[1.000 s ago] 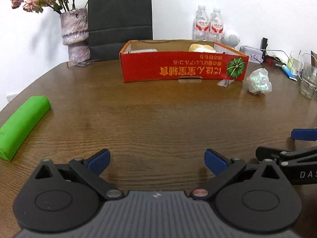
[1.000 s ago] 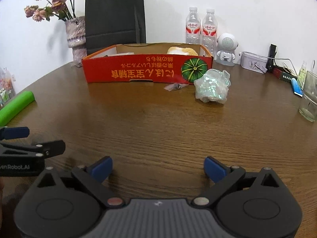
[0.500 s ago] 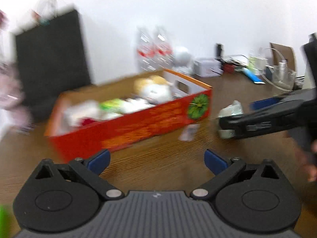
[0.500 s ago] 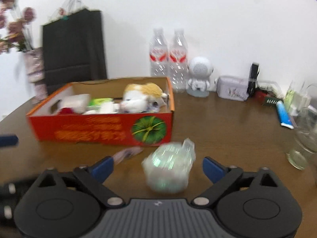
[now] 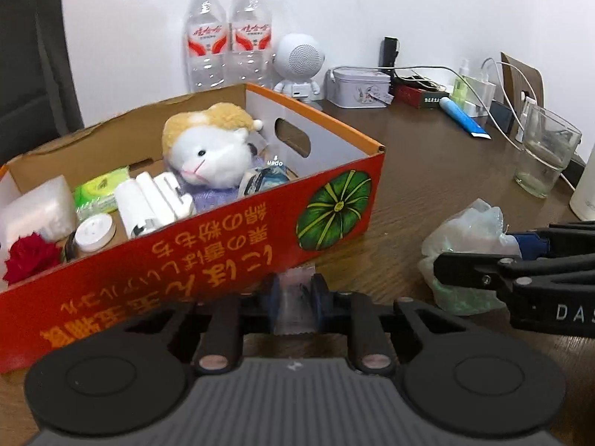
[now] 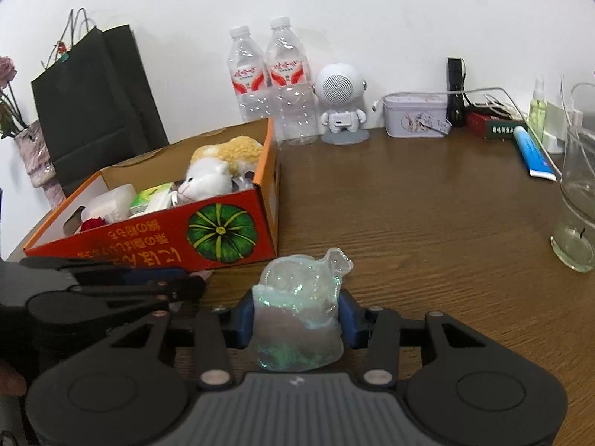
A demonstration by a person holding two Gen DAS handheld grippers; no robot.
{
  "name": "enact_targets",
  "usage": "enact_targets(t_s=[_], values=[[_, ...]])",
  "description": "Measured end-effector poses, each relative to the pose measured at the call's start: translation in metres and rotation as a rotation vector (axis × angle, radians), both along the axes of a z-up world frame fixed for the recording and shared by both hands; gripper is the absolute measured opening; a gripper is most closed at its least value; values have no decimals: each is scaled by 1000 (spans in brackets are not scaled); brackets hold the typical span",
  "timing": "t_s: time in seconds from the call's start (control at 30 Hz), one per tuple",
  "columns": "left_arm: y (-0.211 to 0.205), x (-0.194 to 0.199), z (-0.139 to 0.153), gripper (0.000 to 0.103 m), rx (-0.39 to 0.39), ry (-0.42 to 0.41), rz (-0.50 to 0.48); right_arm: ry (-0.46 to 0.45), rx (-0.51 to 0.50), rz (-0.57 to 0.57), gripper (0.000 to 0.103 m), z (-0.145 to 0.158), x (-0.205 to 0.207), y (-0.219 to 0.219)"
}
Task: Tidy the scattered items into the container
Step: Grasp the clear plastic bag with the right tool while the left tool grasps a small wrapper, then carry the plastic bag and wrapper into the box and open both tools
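Note:
A red cardboard box [image 5: 223, 245] stands on the wooden table and holds a plush toy [image 5: 208, 148], a white bottle, a red rose and several small items. It also shows in the right wrist view [image 6: 156, 238]. My left gripper [image 5: 295, 301] is shut on a small clear plastic wrapper [image 5: 295, 304] just in front of the box's red wall. My right gripper [image 6: 297, 316] is shut on a crumpled iridescent plastic bag [image 6: 301, 304] to the right of the box. The bag also shows in the left wrist view [image 5: 468, 238], with the right gripper's fingers [image 5: 483, 271] around it.
Two water bottles [image 6: 271, 85], a white robot speaker [image 6: 340, 104], a tin [image 6: 414, 115], cables and a blue tube [image 6: 533, 156] line the back wall. A glass [image 6: 578, 208] stands at right. A black paper bag [image 6: 96, 111] and a vase are at left.
Both grippers have moved forward to the box and gone from open to shut. The left took hold of the wrapper, the right took hold of the plastic bag.

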State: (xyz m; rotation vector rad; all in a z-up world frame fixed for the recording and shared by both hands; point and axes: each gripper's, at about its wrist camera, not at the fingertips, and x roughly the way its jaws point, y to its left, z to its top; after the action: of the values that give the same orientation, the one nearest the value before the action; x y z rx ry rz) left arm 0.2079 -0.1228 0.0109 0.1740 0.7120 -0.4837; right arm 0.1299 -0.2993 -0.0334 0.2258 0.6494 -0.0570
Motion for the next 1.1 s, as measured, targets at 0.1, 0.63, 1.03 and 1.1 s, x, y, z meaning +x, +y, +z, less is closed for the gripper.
enact_targets(t_s=[0.1,0.63,1.03,1.1], values=[[14,-23,4,16,-15,21,46,-8,-9,41,43,2,-3,7],[156,-173,75,16,-290,-105,348,-54,73,364,40,27,-85,123],[153,61,99,19,-114,101,394,115,56,319,41,113,151,114],[155,73,83,34,-104,142,395,218,81,305,43,93,189,116]])
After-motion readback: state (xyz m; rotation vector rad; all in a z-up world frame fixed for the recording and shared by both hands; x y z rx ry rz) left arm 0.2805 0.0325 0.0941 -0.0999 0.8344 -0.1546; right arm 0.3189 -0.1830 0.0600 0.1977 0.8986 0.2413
